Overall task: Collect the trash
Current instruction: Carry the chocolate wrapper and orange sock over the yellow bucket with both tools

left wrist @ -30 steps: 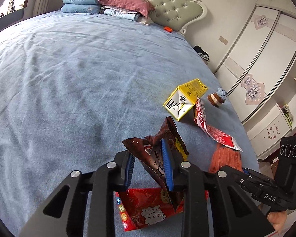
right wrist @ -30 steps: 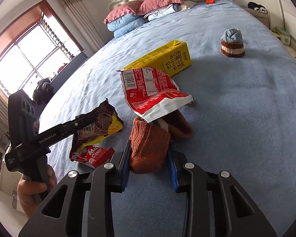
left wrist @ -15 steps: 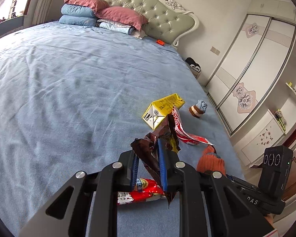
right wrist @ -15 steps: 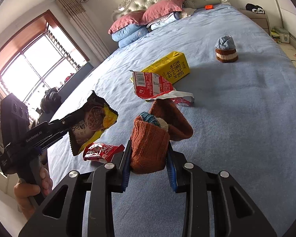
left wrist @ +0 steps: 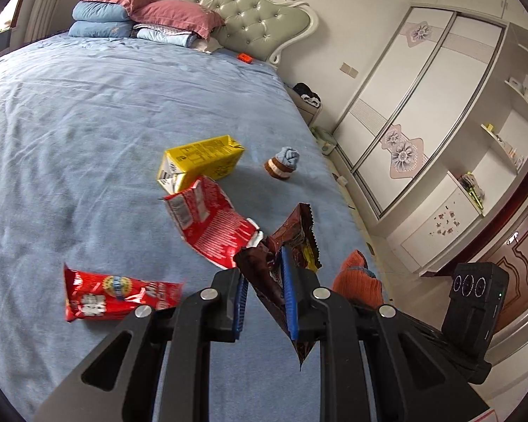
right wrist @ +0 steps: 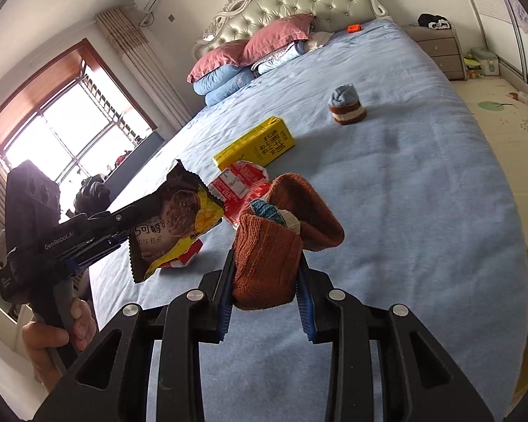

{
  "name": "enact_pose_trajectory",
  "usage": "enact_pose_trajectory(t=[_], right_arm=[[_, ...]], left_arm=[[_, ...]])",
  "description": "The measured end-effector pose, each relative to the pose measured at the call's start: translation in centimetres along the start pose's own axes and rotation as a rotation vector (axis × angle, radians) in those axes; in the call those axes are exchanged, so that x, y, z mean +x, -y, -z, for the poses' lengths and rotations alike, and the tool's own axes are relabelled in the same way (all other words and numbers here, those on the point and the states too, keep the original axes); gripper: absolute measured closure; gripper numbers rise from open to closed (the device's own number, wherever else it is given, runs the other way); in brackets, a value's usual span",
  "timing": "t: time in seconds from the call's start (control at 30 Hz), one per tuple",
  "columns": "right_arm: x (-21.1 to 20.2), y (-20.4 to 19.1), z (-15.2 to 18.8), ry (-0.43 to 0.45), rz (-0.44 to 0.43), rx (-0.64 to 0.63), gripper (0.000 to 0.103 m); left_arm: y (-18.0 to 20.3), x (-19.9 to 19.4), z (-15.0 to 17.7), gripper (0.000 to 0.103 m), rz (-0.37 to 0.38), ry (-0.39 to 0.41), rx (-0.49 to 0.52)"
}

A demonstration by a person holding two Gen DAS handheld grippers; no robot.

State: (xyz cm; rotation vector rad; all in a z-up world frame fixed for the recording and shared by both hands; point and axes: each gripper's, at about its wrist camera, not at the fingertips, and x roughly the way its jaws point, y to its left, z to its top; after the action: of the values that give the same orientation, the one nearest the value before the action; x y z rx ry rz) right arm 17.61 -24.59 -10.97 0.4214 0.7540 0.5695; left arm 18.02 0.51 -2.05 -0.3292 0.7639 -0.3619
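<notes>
My left gripper (left wrist: 264, 302) pinches a brown snack wrapper (left wrist: 285, 256) above the blue bed (left wrist: 88, 123) — my right gripper (right wrist: 265, 302) clamps an orange sock bundle (right wrist: 267, 260). Red wrappers (left wrist: 207, 225) and a yellow carton (left wrist: 200, 161) lie behind.

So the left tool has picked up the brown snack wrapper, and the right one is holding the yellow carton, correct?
Not quite. The right gripper holds an orange knitted sock, as the right wrist view shows. The yellow carton lies on the bed. The left gripper does hold the brown snack wrapper.
</notes>
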Motion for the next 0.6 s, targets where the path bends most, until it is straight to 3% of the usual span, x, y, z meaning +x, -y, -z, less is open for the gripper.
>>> enact_pose_trajectory(t=[0.13,0.6], right_arm=[[-3.2,3.2,0.4,0.028,-0.006,0.050,0.072],[-14.8,13.2,2.3,0.159,0.193,0.118,0.072]], left_arm=[[3.7,2.1,0.5,0.084,0.047,-0.030,0.027],[17.7,13.4,4.1,0.084,0.156,-0.232,0.170]])
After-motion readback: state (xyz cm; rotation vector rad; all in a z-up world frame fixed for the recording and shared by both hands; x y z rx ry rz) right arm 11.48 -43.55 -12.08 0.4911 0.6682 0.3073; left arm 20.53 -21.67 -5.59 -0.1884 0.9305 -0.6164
